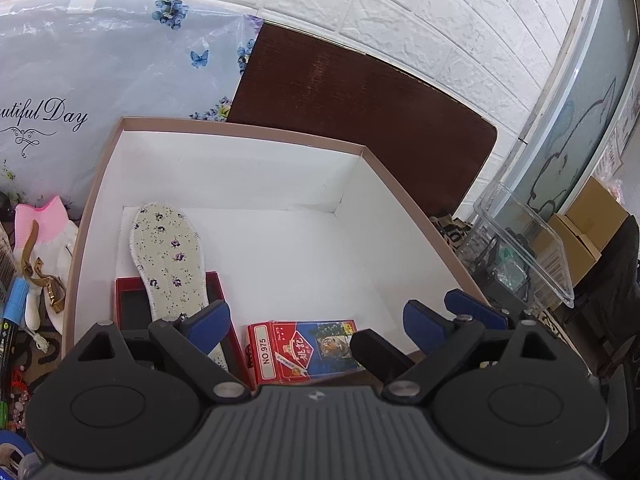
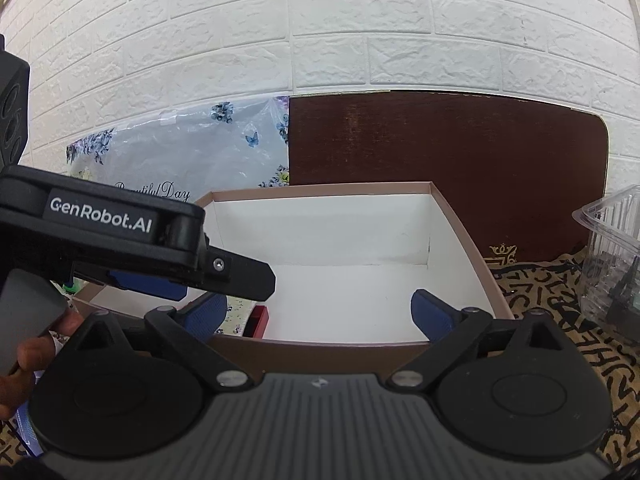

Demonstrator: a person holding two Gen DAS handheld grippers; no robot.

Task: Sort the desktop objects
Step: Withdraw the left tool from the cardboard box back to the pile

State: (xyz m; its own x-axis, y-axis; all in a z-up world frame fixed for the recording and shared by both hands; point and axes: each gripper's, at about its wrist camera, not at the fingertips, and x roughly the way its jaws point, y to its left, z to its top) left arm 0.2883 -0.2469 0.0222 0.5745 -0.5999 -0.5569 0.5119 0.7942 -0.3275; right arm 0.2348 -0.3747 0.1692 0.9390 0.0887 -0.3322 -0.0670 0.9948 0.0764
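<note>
A wide box point(image 1: 100, 184) with a pinkish rim and white inside fills the left wrist view. In it lie a flowered insole point(image 1: 168, 256) resting on a red tray point(image 1: 128, 304), and a red and blue pack of playing cards point(image 1: 304, 348) at the near wall. My left gripper point(image 1: 316, 322) is open just above the cards, its blue pads apart from them. My right gripper point(image 2: 320, 314) is open at the near rim of the same box point(image 2: 464, 232), with nothing between its pads. A finger point(image 2: 248, 276) of the left gripper crosses the right wrist view from the left.
A clear plastic container point(image 1: 528, 248) stands right of the box on a patterned cloth point(image 2: 540, 292). A flowered plastic bag point(image 1: 100, 92) and a dark wooden board point(image 1: 360, 100) lean on the white brick wall. Gloves point(image 1: 44, 224) and markers point(image 1: 12, 312) lie at the left.
</note>
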